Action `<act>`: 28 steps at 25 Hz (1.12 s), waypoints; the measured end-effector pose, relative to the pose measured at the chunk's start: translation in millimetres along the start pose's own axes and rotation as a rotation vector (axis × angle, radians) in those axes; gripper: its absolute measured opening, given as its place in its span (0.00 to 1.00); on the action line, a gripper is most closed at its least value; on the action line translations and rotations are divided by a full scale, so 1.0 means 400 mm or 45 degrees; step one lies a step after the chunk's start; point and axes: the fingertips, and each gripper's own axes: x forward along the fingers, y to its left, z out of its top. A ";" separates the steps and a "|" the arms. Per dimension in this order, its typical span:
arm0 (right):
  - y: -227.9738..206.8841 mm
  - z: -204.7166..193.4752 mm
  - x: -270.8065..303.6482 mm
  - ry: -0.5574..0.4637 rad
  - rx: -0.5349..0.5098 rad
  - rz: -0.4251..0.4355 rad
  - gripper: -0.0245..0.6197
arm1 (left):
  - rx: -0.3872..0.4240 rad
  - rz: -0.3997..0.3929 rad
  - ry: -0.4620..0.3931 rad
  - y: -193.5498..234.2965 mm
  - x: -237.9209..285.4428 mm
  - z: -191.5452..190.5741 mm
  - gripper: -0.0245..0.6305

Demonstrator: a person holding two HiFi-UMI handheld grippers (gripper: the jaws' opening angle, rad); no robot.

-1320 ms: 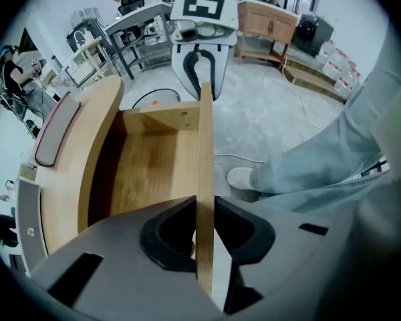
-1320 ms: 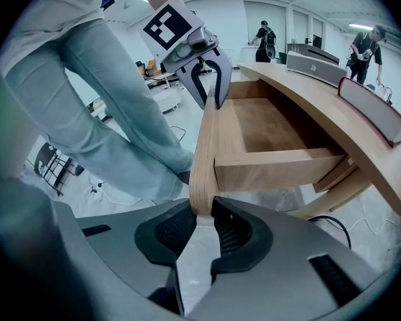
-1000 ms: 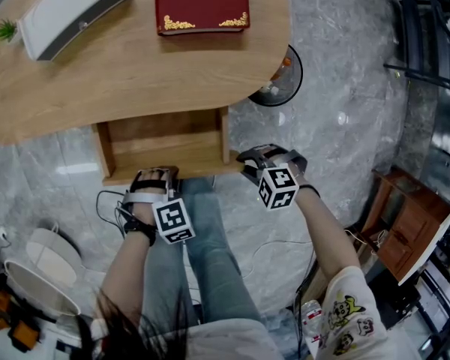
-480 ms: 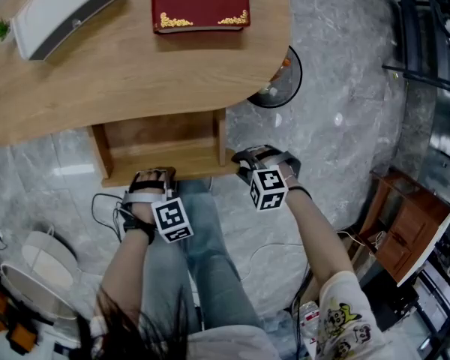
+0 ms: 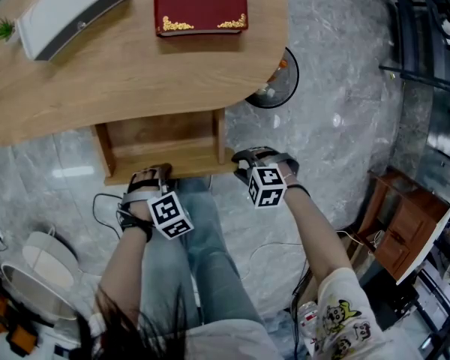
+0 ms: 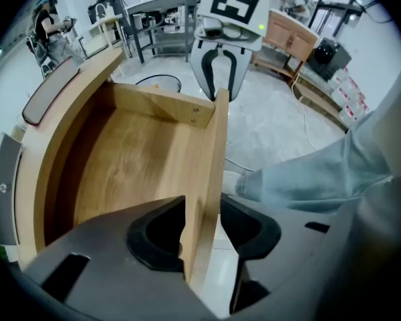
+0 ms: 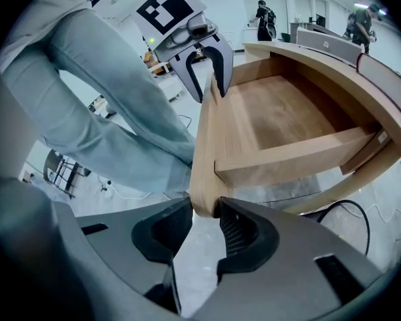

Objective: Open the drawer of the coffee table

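Your left tongs (image 6: 202, 229) straddle the front board (image 6: 210, 159) of the open drawer (image 5: 165, 145), jaws just eased apart, grip slack; your right tongs (image 7: 199, 229) likewise, at its other end.

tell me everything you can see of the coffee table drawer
The drawer is a light wooden box, empty, pulled out level from under the coffee table top toward the person. Screw heads show at one front corner. The left tongs and right tongs straddle its front panel; their jaws have just been opening and sit loose around it.
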 end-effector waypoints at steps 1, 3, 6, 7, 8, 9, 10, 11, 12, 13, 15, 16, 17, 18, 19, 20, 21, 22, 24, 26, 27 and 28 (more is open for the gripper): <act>0.002 0.004 -0.008 0.003 0.006 0.007 0.20 | 0.006 0.003 0.003 0.006 -0.010 -0.001 0.25; 0.007 0.009 -0.028 0.019 0.017 0.022 0.20 | 0.024 0.017 0.001 0.022 -0.034 0.000 0.28; 0.011 0.024 -0.070 0.044 0.034 0.025 0.20 | 0.028 0.044 -0.012 0.050 -0.082 0.010 0.28; 0.013 0.034 -0.088 0.044 0.040 0.017 0.21 | 0.027 0.052 -0.016 0.056 -0.103 0.012 0.28; 0.016 0.048 -0.107 0.039 0.049 0.003 0.20 | 0.026 0.060 -0.020 0.060 -0.126 0.015 0.28; 0.018 0.064 -0.127 0.029 0.064 -0.014 0.21 | 0.027 0.068 -0.024 0.062 -0.152 0.017 0.28; 0.018 0.082 -0.150 0.018 0.084 -0.034 0.21 | 0.028 0.078 -0.029 0.066 -0.179 0.020 0.28; 0.016 0.101 -0.175 0.004 0.107 -0.056 0.21 | 0.029 0.090 -0.034 0.071 -0.208 0.023 0.28; 0.013 0.122 -0.203 -0.011 0.132 -0.079 0.21 | 0.030 0.102 -0.039 0.077 -0.239 0.027 0.28; 0.010 0.144 -0.234 -0.028 0.157 -0.102 0.21 | 0.032 0.115 -0.047 0.084 -0.271 0.033 0.28; -0.001 0.190 -0.303 -0.069 0.208 -0.154 0.22 | 0.038 0.148 -0.069 0.104 -0.340 0.049 0.28; -0.010 0.213 -0.341 -0.095 0.234 -0.185 0.22 | 0.043 0.170 -0.084 0.118 -0.375 0.060 0.28; -0.021 0.236 -0.380 -0.121 0.259 -0.221 0.22 | 0.046 0.194 -0.099 0.136 -0.411 0.072 0.28; -0.032 0.260 -0.420 -0.148 0.283 -0.259 0.22 | 0.045 0.219 -0.116 0.154 -0.447 0.083 0.28; -0.043 0.283 -0.460 -0.176 0.306 -0.299 0.22 | 0.038 0.245 -0.135 0.173 -0.485 0.095 0.28; -0.053 0.306 -0.501 -0.204 0.330 -0.339 0.22 | 0.025 0.271 -0.154 0.193 -0.523 0.106 0.28; -0.064 0.328 -0.542 -0.235 0.356 -0.382 0.23 | 0.006 0.296 -0.176 0.212 -0.562 0.118 0.28; -0.075 0.348 -0.584 -0.267 0.384 -0.426 0.23 | -0.016 0.319 -0.198 0.232 -0.599 0.131 0.28; -0.101 0.387 -0.678 -0.342 0.440 -0.524 0.23 | -0.064 0.366 -0.247 0.270 -0.670 0.157 0.28; -0.131 0.422 -0.780 -0.435 0.496 -0.634 0.24 | -0.107 0.416 -0.302 0.308 -0.745 0.186 0.28; -0.146 0.440 -0.833 -0.486 0.523 -0.691 0.25 | -0.124 0.444 -0.332 0.328 -0.784 0.201 0.28; -0.160 0.457 -0.885 -0.535 0.547 -0.746 0.26 | -0.140 0.471 -0.364 0.346 -0.823 0.216 0.28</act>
